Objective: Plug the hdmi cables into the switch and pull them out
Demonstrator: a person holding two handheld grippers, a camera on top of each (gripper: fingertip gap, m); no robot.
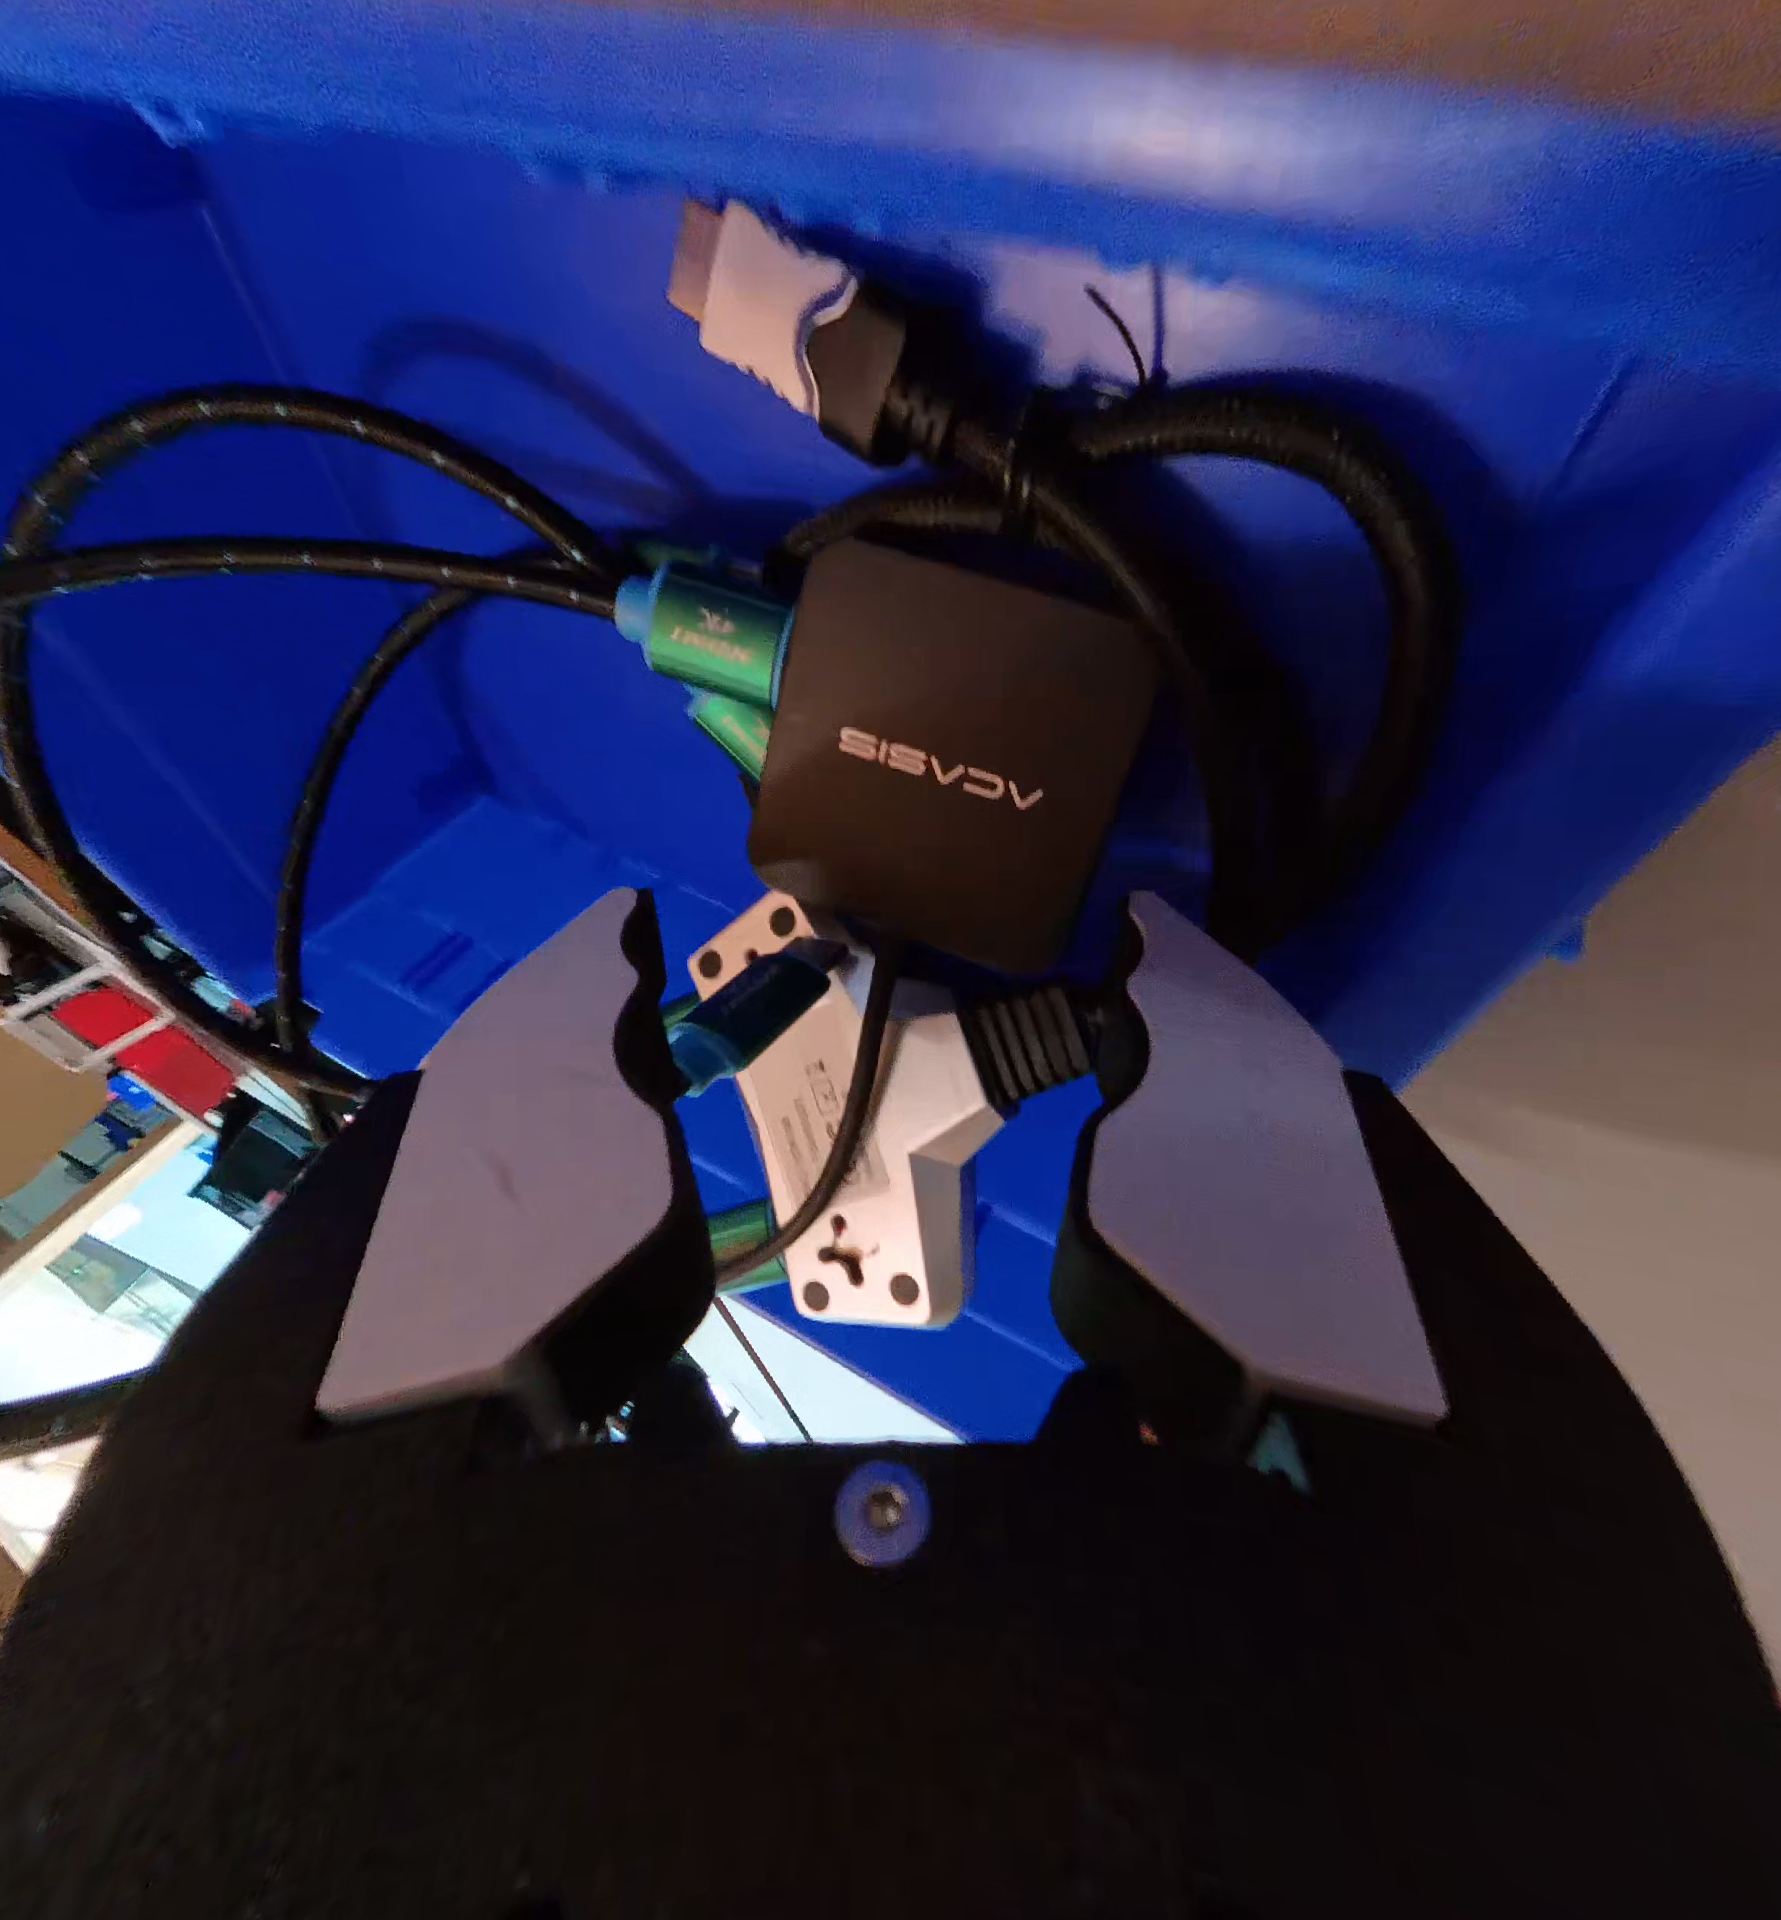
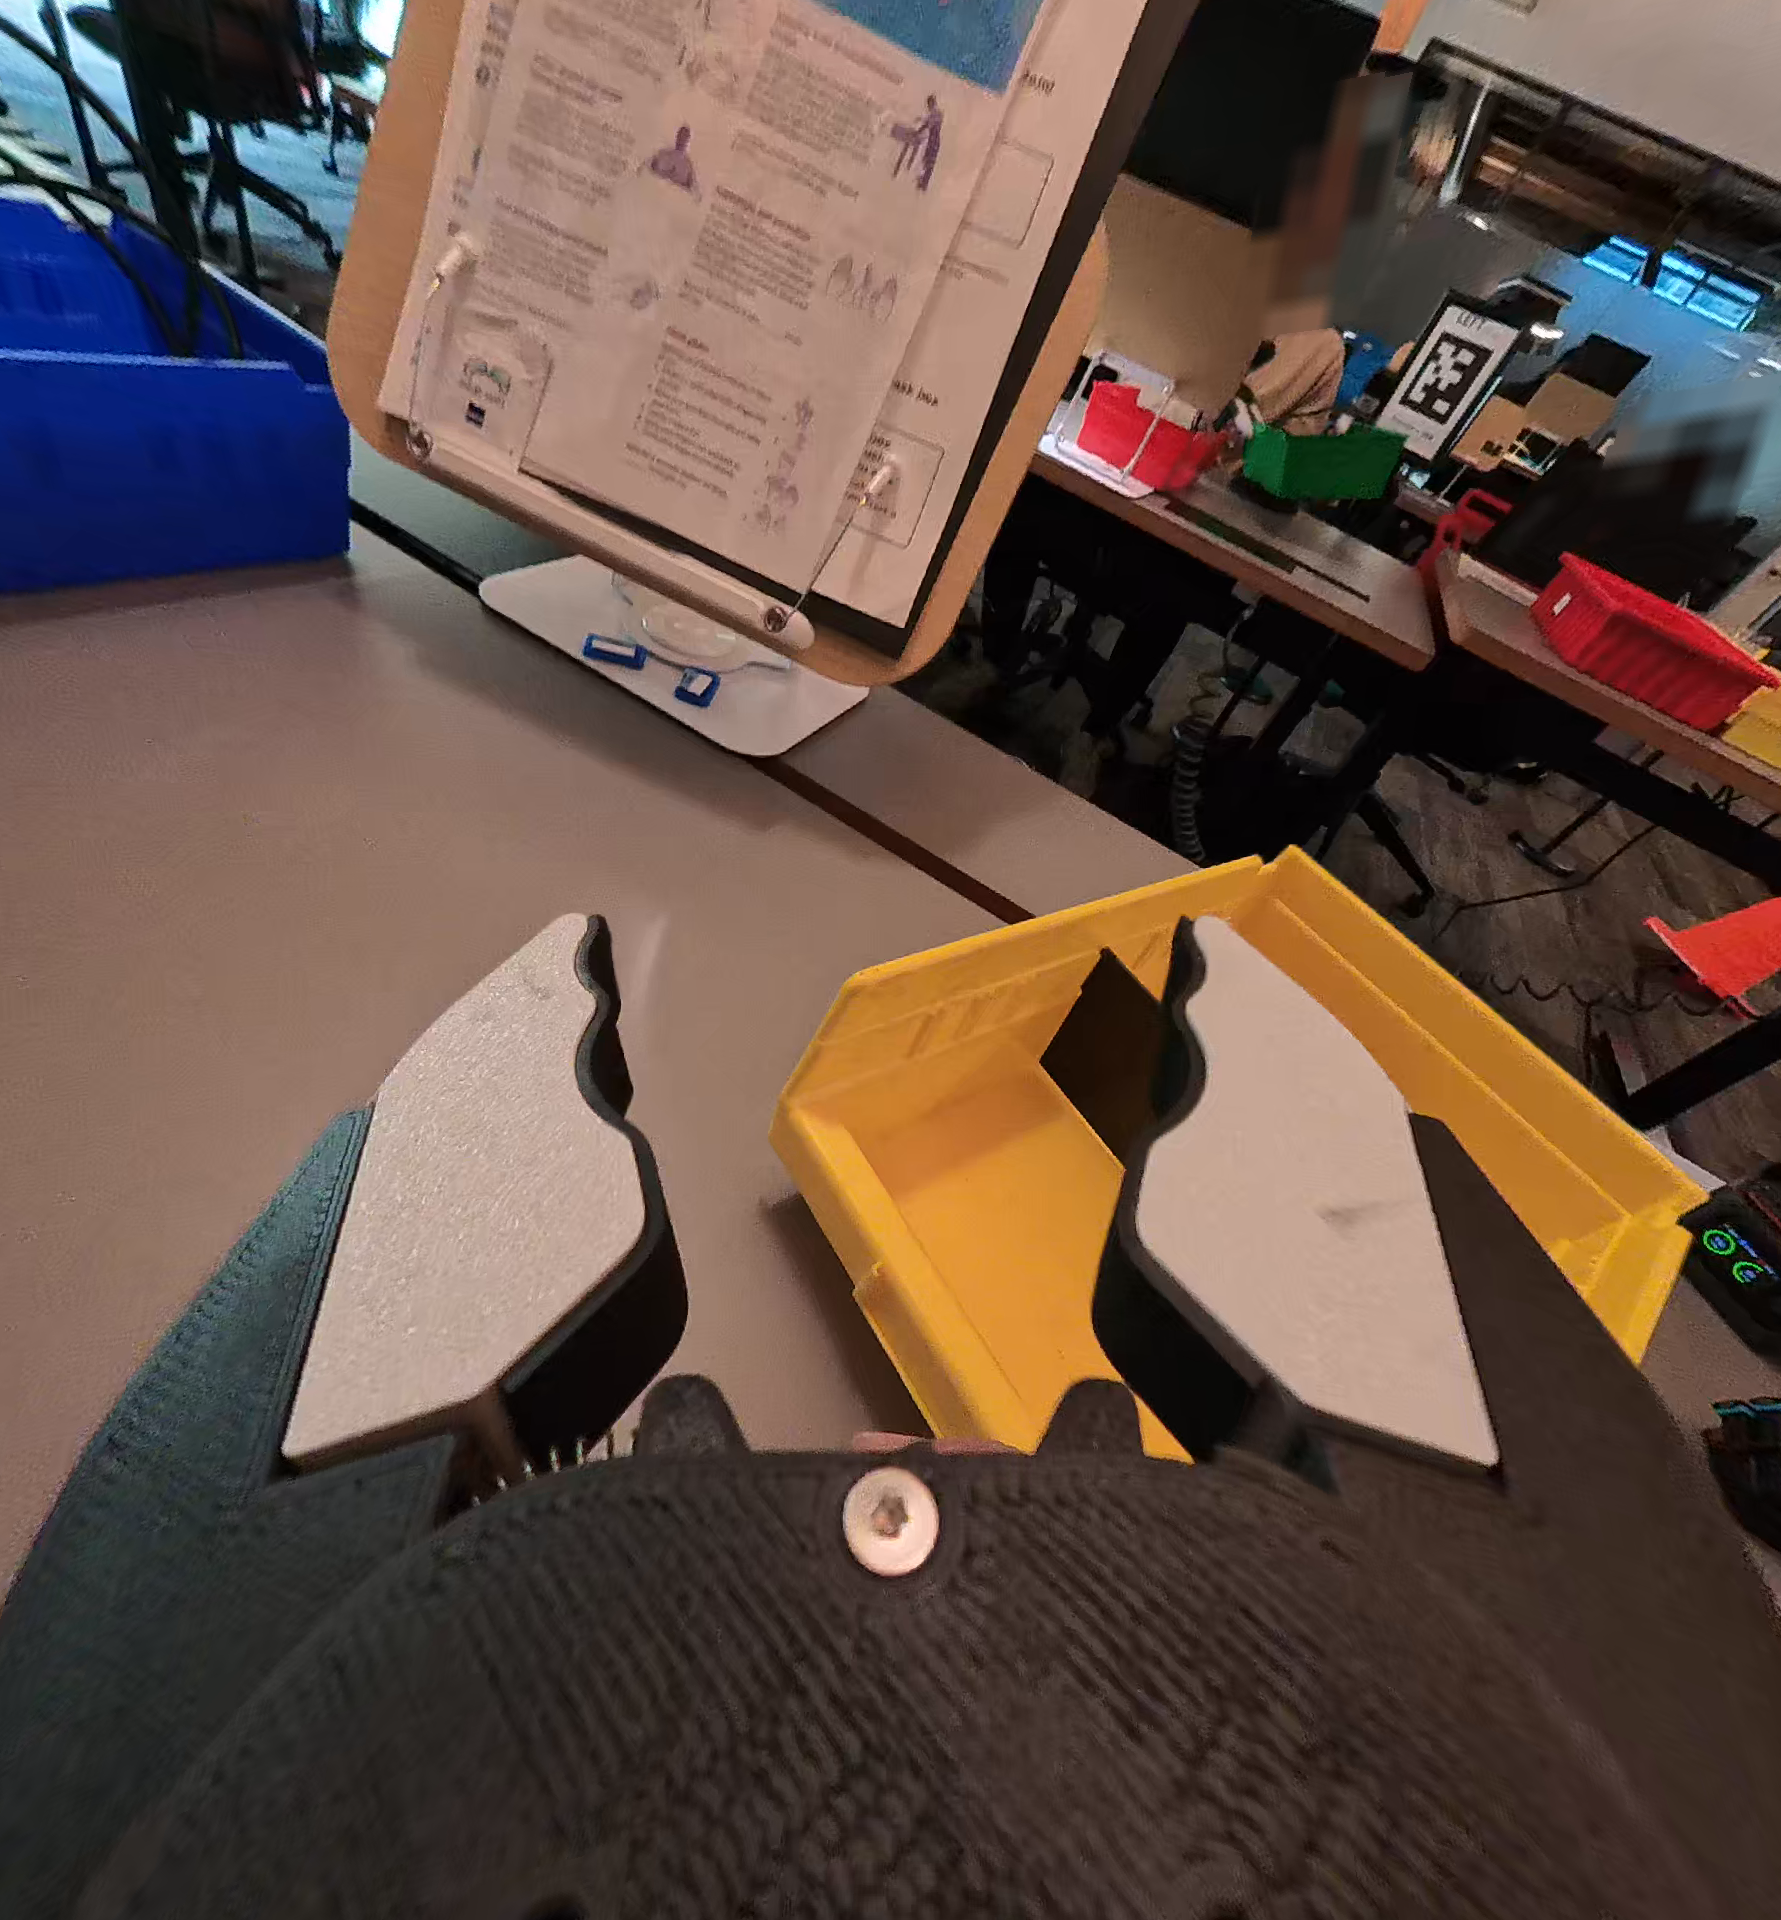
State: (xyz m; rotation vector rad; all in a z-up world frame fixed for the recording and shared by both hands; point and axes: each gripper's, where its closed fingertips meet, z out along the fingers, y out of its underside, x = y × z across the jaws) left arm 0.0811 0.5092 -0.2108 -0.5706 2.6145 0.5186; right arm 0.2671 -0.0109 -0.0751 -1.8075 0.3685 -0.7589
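In the left wrist view a blue bin [image 1: 242, 260] holds a black square switch [image 1: 953, 748] with two green HDMI plugs [image 1: 709, 634] plugged into its left side. Below it lies a white-grey switch [image 1: 865, 1143] with a blue-green plug [image 1: 751, 1023] at its left and a black ribbed cable boot [image 1: 1031, 1039] at its right. A loose silver-and-black HDMI plug [image 1: 772, 312] lies at the top on its bundled black cable. My left gripper [image 1: 886, 914] is open, its fingers on either side of the white-grey switch. My right gripper [image 2: 886, 925] is open and empty above the table.
Braided black cables [image 1: 242, 561] loop across the left of the bin. In the right wrist view a yellow bin [image 2: 969, 1195] with a black divider sits on the grey table [image 2: 294, 831] under the right finger. The blue bin [image 2: 117, 468] is far left, and a document stand [image 2: 720, 312] stands behind.
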